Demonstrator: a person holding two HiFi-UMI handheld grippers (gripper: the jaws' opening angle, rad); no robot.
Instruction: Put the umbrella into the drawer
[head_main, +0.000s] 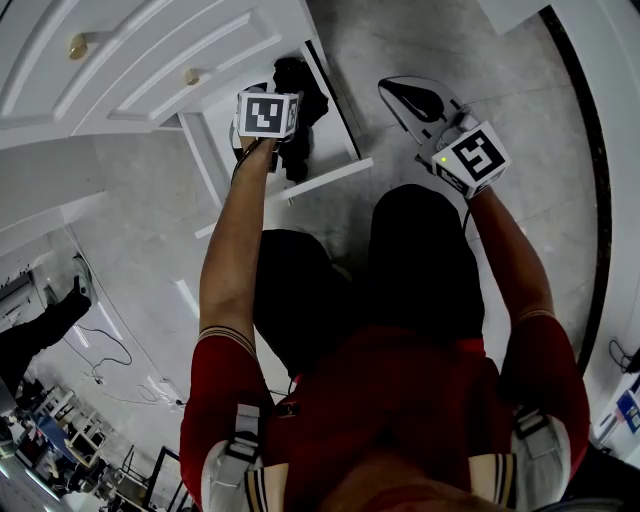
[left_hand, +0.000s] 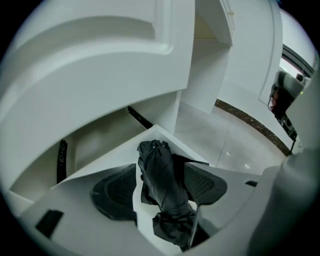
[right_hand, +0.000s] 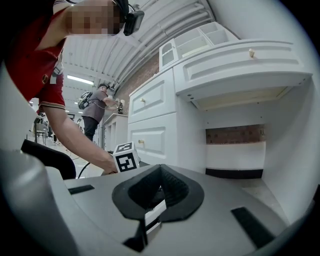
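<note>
The black folded umbrella (head_main: 300, 105) lies inside the open white drawer (head_main: 330, 176) at the foot of the cabinet. In the left gripper view the umbrella (left_hand: 162, 175) runs lengthwise between the jaws, resting in the drawer (left_hand: 112, 156). My left gripper (left_hand: 161, 192) stands open just above it, its pads (left_hand: 112, 195) wide apart and not pressing on the cloth. Its marker cube (head_main: 268, 113) hides part of the umbrella in the head view. My right gripper (head_main: 400, 95) hangs over the floor to the right of the drawer, shut (right_hand: 159, 192) and holding nothing.
A white cabinet with brass knobs (head_main: 77, 45) stands above the drawer. Pale marble floor (head_main: 450, 40) with a dark border strip (head_main: 592, 200) lies to the right. The person's dark knees (head_main: 420, 250) are just behind the drawer. Another person (right_hand: 94, 114) stands far off.
</note>
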